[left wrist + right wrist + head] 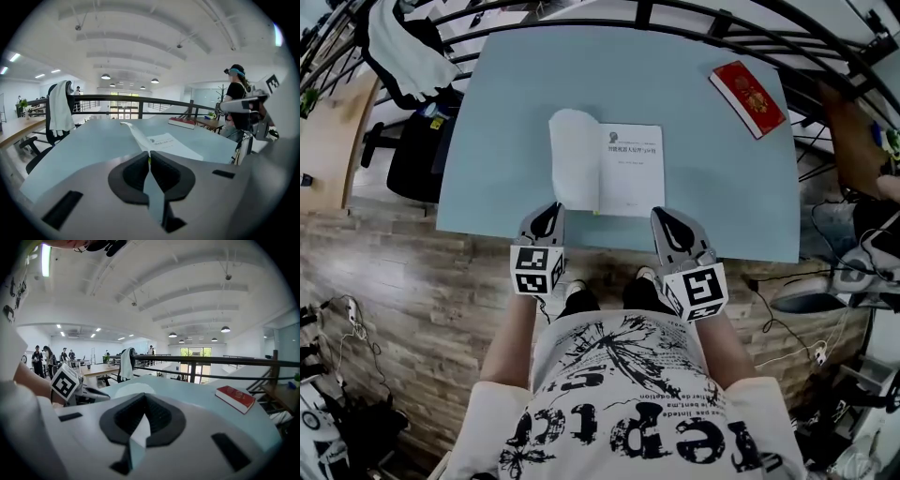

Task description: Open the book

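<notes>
The open book near the table's near edge looks light, its thin pages floppy, best taken at a free edge; left tongs and right tongs are pressed together, empty.

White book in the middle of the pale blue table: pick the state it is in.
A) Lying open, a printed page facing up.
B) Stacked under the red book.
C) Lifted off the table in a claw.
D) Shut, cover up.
A: the white book lies open on the pale blue table, its right page showing print and its left leaf curling up.
</notes>
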A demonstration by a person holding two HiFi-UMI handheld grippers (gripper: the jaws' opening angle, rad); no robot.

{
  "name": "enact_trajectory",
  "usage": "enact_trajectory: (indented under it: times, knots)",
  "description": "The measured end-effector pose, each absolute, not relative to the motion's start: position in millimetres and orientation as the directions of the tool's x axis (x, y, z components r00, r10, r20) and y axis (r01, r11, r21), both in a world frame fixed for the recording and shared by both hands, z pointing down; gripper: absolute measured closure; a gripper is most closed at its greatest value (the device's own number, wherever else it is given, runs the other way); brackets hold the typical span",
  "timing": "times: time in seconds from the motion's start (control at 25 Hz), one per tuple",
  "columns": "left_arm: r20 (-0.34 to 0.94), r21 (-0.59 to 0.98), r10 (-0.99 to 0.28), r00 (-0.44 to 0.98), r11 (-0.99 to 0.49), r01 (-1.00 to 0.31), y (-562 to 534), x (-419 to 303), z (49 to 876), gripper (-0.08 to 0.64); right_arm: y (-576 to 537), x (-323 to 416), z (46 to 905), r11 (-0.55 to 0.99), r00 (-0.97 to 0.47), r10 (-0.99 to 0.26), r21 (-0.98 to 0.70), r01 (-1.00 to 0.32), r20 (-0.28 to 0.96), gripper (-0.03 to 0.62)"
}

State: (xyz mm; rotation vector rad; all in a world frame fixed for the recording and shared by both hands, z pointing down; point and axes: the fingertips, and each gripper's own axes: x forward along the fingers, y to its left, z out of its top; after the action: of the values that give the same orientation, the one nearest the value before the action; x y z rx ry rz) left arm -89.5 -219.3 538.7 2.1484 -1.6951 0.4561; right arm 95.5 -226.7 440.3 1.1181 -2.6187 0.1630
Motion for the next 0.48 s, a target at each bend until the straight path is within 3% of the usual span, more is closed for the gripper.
enact_trajectory:
  times: [0.48]
  knots:
    - [0.625,0.186,-0.741,0.245,-0.164,-0.969,-213.0,-165.7,636.6,0.530,-202.6,49.4,468.2,0.650,-0.613,-0.707,-0.017,-0.760,0.353,0.583]
